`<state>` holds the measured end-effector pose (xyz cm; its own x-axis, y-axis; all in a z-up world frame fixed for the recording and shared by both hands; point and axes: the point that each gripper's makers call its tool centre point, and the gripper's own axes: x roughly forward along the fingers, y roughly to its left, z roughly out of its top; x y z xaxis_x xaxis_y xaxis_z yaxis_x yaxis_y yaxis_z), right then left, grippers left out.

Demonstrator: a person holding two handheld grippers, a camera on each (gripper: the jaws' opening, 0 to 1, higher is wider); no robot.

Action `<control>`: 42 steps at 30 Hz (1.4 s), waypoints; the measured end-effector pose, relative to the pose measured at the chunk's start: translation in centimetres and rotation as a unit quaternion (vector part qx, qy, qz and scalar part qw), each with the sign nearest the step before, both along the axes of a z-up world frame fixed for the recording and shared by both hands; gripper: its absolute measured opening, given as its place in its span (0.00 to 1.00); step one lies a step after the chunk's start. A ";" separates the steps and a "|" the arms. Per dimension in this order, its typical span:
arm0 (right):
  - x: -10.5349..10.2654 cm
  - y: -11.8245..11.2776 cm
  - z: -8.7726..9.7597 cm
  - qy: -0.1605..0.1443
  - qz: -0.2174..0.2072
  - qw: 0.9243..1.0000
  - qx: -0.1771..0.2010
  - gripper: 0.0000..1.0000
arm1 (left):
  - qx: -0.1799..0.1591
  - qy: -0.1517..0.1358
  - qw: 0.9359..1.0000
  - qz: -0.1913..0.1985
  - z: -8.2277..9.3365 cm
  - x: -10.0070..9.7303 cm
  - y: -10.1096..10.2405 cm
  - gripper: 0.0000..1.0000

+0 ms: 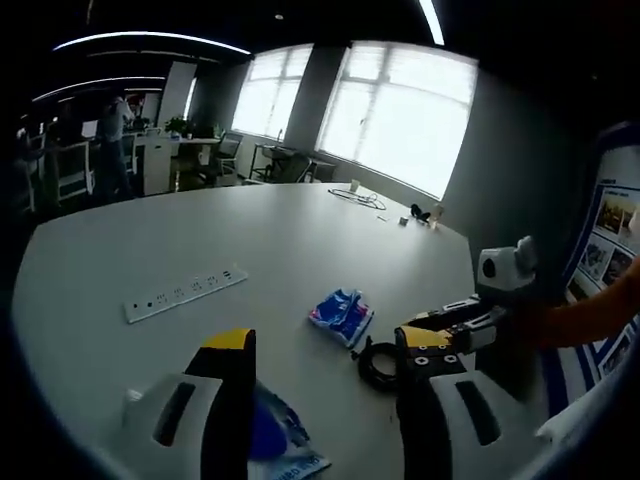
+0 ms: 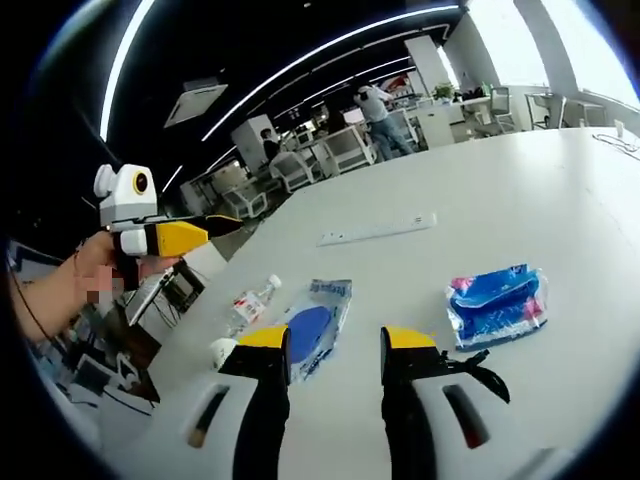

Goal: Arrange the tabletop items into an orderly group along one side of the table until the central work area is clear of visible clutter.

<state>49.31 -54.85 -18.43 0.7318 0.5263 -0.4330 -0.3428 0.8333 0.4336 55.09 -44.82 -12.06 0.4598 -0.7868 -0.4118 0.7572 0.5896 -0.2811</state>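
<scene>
Right gripper view: a blue packet [image 2: 497, 303], a clear pouch [image 2: 312, 326] holding a blue disc, a bottle [image 2: 245, 308] and a black cable [image 2: 480, 370] lie near the white table's [image 2: 520, 200] edge, a power strip [image 2: 377, 229] farther off. Office desks stand behind. Both grippers, right [image 2: 333, 352] and left [image 1: 326, 352], hover with jaws apart, empty.

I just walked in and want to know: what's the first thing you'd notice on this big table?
A bright blue packet lies mid-table, right of the right gripper. A flat pouch with a blue circle sits beside a small water bottle near the edge, and a white power strip lies farther back.
</scene>
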 end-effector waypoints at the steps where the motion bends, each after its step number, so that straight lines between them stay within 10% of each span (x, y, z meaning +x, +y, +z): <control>1: -0.3 0.6 -0.1 0.003 0.002 1.000 0.005 0.34 | 0.001 0.001 1.000 0.004 -0.1 -0.1 0.6 0.56; 42: -5.0 10.2 -7.0 0.144 -0.036 0.981 0.122 0.35 | 0.007 0.017 0.998 0.056 -2.1 -2.9 10.4 0.56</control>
<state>44.29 -44.60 -25.47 0.6368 0.5908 -0.4955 -0.1197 0.7105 0.6934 52.22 -34.39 -14.15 0.5304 -0.7250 -0.4394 0.6756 0.6746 -0.2974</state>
